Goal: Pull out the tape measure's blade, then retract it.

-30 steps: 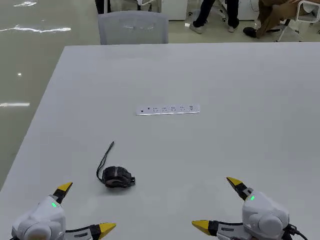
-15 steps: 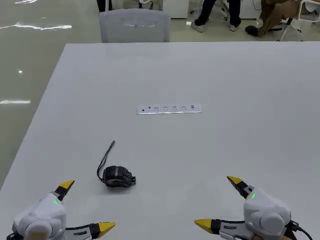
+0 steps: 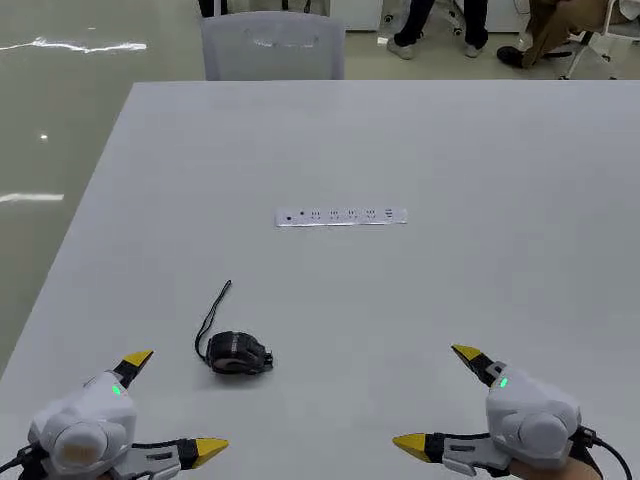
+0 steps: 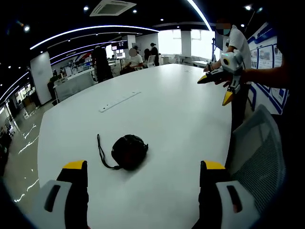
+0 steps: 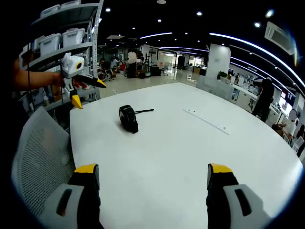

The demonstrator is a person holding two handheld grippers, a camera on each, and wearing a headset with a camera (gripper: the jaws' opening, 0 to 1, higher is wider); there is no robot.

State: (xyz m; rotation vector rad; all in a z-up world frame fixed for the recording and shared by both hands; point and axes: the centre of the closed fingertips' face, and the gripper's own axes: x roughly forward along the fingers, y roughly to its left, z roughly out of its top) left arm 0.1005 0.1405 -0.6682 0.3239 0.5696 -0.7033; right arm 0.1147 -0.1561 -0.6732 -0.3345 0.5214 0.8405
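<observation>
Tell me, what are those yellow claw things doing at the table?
A person holds the left gripper and the right gripper above a white table. Both have their jaws open and hold nothing. A black tape measure lies on the table between them, nearer the left gripper. It is untouched, with nothing pulled out of it yet.

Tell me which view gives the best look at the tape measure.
The left gripper view: the tape measure lies nearest and largest there, centred between the open jaws, with its wrist strap visible. The head view shows it small, from above, with the strap trailing away. The right gripper view shows its round side, farther off.
</observation>
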